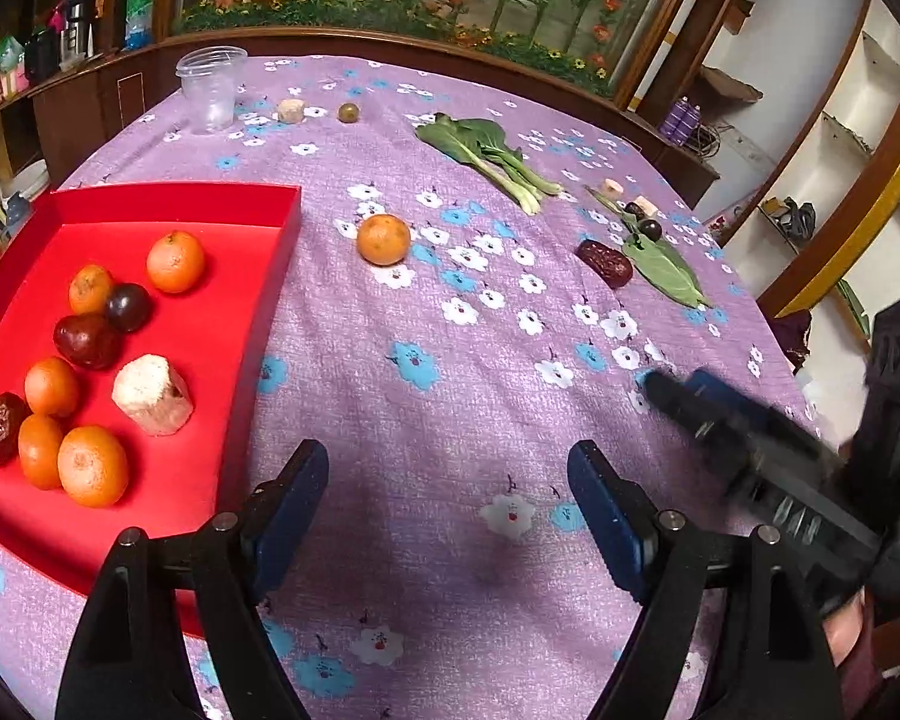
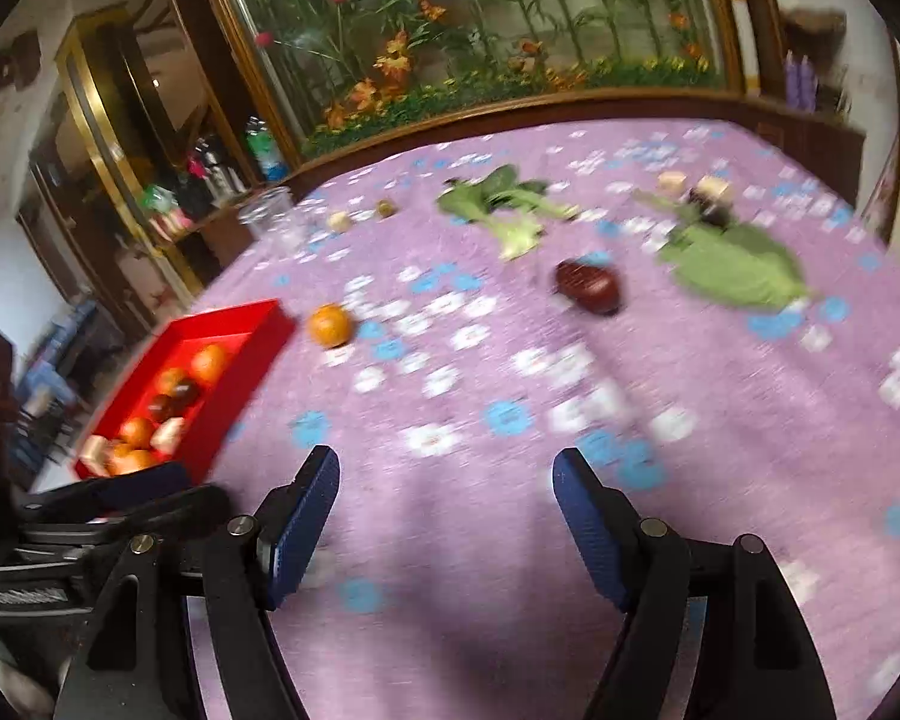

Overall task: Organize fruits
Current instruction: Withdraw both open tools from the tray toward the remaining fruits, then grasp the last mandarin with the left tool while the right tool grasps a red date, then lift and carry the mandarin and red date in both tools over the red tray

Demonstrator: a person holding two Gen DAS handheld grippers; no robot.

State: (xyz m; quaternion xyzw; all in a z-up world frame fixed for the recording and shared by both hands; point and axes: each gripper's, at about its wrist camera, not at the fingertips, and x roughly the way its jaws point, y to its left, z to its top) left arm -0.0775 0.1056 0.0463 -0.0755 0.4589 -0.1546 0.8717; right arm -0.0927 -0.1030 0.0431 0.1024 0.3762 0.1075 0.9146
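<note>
Both jaws spread, empty, tangerine (image 1: 383, 239) outside red tray (image 1: 168, 195)

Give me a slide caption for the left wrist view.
Open left gripper beside red tray of fruit; one orange remains outside.

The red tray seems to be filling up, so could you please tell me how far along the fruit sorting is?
Well underway. The red tray already holds several oranges, dark fruits and a pale chunk. Nothing is in hand: the left gripper and right gripper both have open, empty jaws. Left on the tablecloth: one orange, a red date, dark fruits and a green fruit.
</note>
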